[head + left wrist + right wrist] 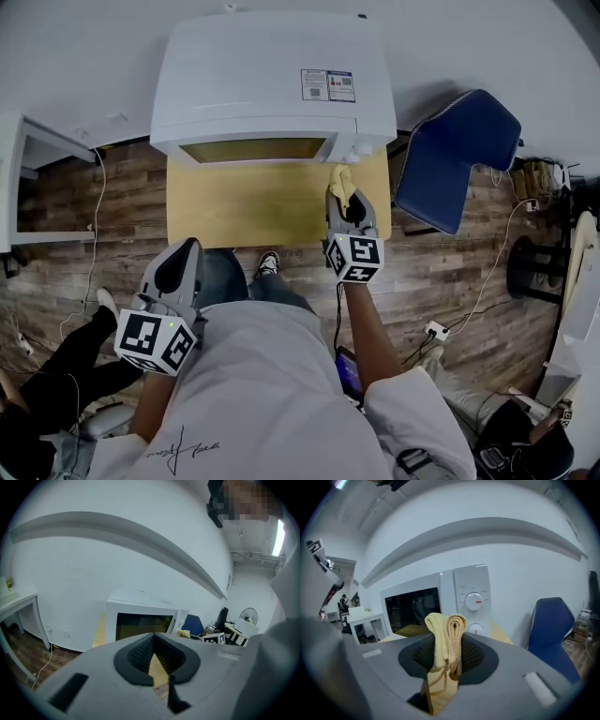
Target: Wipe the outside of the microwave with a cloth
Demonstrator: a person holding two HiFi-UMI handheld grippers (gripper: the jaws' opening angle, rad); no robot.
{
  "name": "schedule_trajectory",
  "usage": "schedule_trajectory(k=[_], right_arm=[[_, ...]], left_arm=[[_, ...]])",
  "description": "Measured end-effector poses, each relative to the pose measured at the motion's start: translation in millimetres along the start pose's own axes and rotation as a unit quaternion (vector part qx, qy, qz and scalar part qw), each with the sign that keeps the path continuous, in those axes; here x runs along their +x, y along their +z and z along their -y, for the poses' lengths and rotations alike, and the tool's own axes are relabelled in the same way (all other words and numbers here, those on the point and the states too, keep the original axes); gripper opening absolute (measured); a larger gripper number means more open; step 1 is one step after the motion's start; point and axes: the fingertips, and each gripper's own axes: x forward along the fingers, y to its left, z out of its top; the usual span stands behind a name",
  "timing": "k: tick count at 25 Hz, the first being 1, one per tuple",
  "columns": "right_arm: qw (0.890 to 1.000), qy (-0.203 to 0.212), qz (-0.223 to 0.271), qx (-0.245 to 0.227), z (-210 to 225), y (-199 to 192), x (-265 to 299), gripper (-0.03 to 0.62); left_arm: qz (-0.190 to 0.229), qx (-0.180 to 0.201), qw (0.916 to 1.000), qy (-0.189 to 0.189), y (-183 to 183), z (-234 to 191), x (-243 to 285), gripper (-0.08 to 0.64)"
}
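- The right gripper [344, 199], mid-frame, pinches a folded yellow cloth [341, 179] just below the microwave [272, 84].
- The left gripper [185, 251], lower left, has its jaws pressed together and holds nothing.

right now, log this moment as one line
task: wipe microwave | right gripper: shut on yellow cloth, facing control panel | left gripper: shut, empty, near body | cloth-to-microwave contact: unclear

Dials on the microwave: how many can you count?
2. The upper dial, red-marked, is on the microwave's right panel; the lower dial sits directly below it, beside the cloth. None seems hidden.
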Motion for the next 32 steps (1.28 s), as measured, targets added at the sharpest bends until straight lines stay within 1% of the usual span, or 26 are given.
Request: schedule_trajectory(k=[3,6,8,10,13,17,23,27,29,32], right_arm=[[0.999,-0.043,-0.002,0.001,40.3,-1.4,0.1,0.117],[0.997,-0.078,-0.010,-0.010,73.5,-1.2,6.2,0.117],[0.996,-0.092,-0.014,-0.014,85.6,-1.6,12.5,0.117],[0.995,-0.096,-0.018,-0.019,92.1,-2.1,19.8,0.117],[0.995,-0.093,-0.022,-0.030,92.2,-4.2,27.0,0.117],[0.995,-0.089,-0.027,-0.030,85.2,-8.5,26.7,0.117],[0.994,-0.107,-0.019,-0.010,76.2,-9.8,23.4,0.117],[0.994,-0.111,-0.011,0.004,66.6,-10.6,18.5,0.117],[0.994,-0.106,-0.009,0.005,60.1,-11.5,16.7,0.117],[0.996,-0.085,-0.009,-0.004,42.5,-14.0,18.6,0.117]], left_arm=[[0.000,0.001,1.0000,0.004,0.1,-1.4,-1.5,-0.002],[0.000,0.001,1.0000,0.009,-0.3,-3.9,-2.9,-0.002],[-0.002,-0.001,0.9999,0.013,-1.8,-6.5,-6.7,-0.002],[-0.002,-0.003,0.9998,0.018,-2.5,-9.1,-9.5,-0.002],[0.001,-0.006,0.9997,0.023,-2.2,-13.6,-11.1,-0.002],[0.000,-0.008,0.9998,0.021,-2.0,-16.3,-9.7,-0.002],[-0.005,-0.007,0.9999,0.009,-2.4,-13.9,-4.1,-0.002],[-0.004,-0.011,0.9999,0.011,-2.6,-16.3,-4.6,-0.002],[-0.003,-0.013,0.9998,0.012,-2.6,-17.4,-4.9,-0.002],[-0.001,-0.016,0.9998,0.014,-3.3,-18.3,-4.7,-0.002]])
